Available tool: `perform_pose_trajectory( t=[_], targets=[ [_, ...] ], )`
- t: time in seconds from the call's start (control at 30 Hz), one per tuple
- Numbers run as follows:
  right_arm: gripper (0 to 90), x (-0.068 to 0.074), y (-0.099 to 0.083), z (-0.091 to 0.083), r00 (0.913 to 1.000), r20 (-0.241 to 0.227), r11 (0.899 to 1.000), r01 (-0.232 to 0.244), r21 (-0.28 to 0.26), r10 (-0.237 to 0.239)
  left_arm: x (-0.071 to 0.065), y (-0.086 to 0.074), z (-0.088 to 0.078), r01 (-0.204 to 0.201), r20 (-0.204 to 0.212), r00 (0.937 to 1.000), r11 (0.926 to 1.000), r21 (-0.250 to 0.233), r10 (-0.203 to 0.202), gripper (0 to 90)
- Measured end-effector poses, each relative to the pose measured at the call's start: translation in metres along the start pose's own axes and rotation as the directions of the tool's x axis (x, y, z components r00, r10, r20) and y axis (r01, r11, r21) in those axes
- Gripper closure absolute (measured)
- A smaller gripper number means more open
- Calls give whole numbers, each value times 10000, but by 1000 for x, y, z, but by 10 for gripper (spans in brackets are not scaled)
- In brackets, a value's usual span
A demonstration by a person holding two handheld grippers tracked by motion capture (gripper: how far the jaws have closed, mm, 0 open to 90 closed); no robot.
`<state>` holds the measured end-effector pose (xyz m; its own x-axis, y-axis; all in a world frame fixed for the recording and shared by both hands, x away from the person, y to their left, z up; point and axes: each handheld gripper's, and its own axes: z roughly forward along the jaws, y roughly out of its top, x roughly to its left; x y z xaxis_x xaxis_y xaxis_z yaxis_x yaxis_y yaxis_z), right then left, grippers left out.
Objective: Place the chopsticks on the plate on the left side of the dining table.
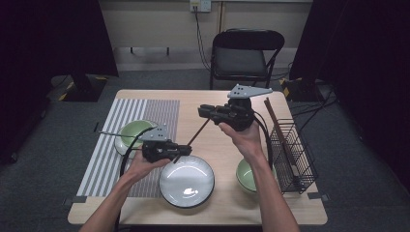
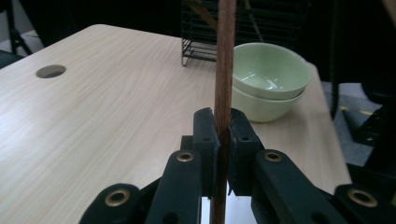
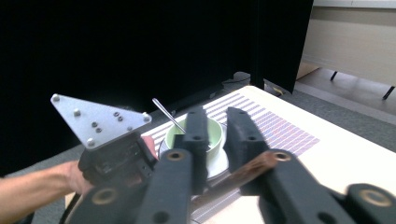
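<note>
Left gripper view: left gripper [image 2: 223,140] clamped tight on the brown chopstick [image 2: 223,65], stick upright between the pads, stacked green bowls [image 2: 268,81] beyond. High view: right gripper [image 1: 205,112] jaws slightly parted, chopstick's far end loose between them, above the table [image 1: 212,99].

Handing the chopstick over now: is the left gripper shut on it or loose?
Shut on it. In the left gripper view, both pads press the sides of the brown chopstick, no gap showing; it rises straight between them.
</note>
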<state>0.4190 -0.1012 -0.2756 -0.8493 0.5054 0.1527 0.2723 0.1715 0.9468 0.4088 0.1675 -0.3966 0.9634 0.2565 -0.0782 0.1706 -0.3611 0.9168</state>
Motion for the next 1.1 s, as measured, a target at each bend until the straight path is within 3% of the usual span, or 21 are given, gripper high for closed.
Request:
perform_pose_trajectory(
  t=[0.23,0.4,0.6,0.77,0.93,1.1],
  targets=[
    [568,-4,-2,4,9988,304,9992,-375,-164,379,-2,0,-1,250,230,9994,9988,-418,-241,845],
    [531,-3,-9,8,9987,139,9986,-490,-217,493,1,1,-7,577,80,9983,9946,-858,-572,844],
    [602,7,-17,17,9990,-45,9986,-435,-307,434,6,0,-9,1153,7,9932,9836,-1386,-1163,844],
    [812,10,-22,25,9990,-174,9985,-425,-351,420,6,-1,-6,1134,-158,9931,9840,-1373,-1166,843],
    [845,14,-18,34,9968,-511,9965,-649,-533,622,6,-1,-3,1149,-180,9928,9830,-1435,-1187,844],
    [785,19,-15,41,9968,-570,9960,-593,-661,556,6,0,-6,1345,-93,9903,9735,-1851,-1386,843]
  ],
)
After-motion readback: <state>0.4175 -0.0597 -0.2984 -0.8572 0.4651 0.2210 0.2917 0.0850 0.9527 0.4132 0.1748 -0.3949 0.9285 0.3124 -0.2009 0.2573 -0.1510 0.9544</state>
